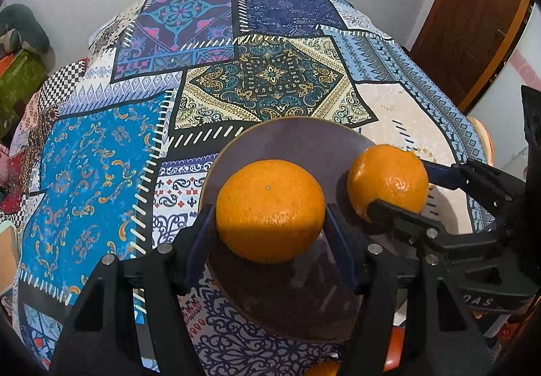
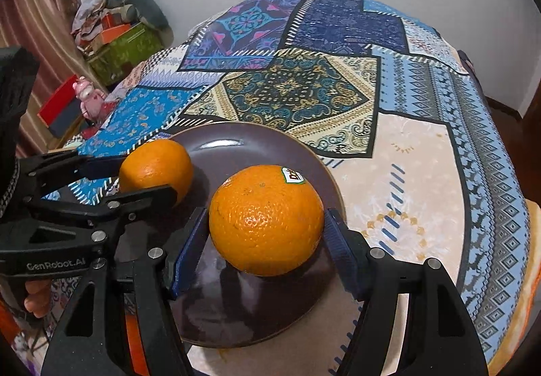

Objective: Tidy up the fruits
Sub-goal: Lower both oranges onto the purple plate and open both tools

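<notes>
Oranges, two, both over the dark plate (image 2: 257,142) on the patchwork tablecloth (image 2: 422,152). Whether either fruit rests on the plate surface or is held just clear of it, cannot tell.

Left gripper (image 1: 270,223): reaches forward and down over the plate's left part. In the right wrist view it enters from the left edge, lying low and nearly level. Fingers (image 1: 199,240) part to the fruit's width, blue pads pressed on both flanks of the plain orange (image 1: 269,210). Small stem dimple faces up toward the camera; the fruit is near round, no clear long axis.

Right gripper (image 2: 267,234): reaches in beside the left one, over the plate's right part. In the left wrist view it comes in from the right edge. Fingers (image 2: 341,247) equally spread, clamped on the stickered orange (image 2: 266,220). Sticker (image 2: 292,175) sits on its upper far side, lettering partly readable.

The two oranges lie side by side, close but apart.

A pink figure (image 2: 88,95) stands off the table's left.
</notes>
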{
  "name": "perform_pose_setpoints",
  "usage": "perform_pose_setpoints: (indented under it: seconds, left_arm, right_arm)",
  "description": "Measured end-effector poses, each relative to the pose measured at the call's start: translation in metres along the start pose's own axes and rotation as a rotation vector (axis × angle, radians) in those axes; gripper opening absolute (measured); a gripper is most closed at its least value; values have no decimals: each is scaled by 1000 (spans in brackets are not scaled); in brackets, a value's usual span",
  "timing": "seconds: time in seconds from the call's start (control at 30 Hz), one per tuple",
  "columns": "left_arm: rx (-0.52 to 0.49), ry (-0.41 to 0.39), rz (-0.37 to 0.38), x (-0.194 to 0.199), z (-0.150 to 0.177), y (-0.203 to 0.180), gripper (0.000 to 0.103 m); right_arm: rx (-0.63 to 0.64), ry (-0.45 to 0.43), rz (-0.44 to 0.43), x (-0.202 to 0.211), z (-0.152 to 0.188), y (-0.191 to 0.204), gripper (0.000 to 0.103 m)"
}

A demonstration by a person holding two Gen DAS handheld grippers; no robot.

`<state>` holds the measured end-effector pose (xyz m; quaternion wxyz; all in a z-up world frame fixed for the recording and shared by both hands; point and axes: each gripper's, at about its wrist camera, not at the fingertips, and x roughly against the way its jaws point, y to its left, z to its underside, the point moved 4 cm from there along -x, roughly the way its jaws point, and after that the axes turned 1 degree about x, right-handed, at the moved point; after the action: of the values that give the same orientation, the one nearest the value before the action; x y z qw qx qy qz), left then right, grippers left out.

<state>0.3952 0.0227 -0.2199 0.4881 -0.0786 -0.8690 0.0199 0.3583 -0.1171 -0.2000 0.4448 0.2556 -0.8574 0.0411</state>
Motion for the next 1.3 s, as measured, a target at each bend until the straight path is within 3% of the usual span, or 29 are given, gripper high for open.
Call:
perform_pose_setpoints:
  seconds: [0.2, 0.33, 0.5, 0.73, 0.9, 1.1, 1.3]
  left_arm:
    - [1, 1, 3, -1, -3, 1, 64]
    - [14, -3, 13, 2, -4, 1, 64]
    - [-18, -58, -4, 26, -7, -4, 64]
    - [-41, -114, -8, 66, 0, -14, 64]
    - [-74, -159, -45, 95, 13, -23, 68]
    - [-66, -168, -20, 122, 40, -31, 72]
    - [-66, -157, -7, 138, 69, -40, 72]
  right_arm:
    - [-14, 3, -32, -4, -2, -3, 66]
    - [45, -48, 19, 9, -10, 5, 66]
    - [28, -50, -6, 20, -13, 4, 70]
    - [31, -79, 41, 49, -6, 7, 71]
    - [26, -129, 53, 81, 1, 9, 71]
    - [-6, -175, 70, 115, 20, 7, 73]
    - [-37, -167, 115, 135, 55, -4, 73]
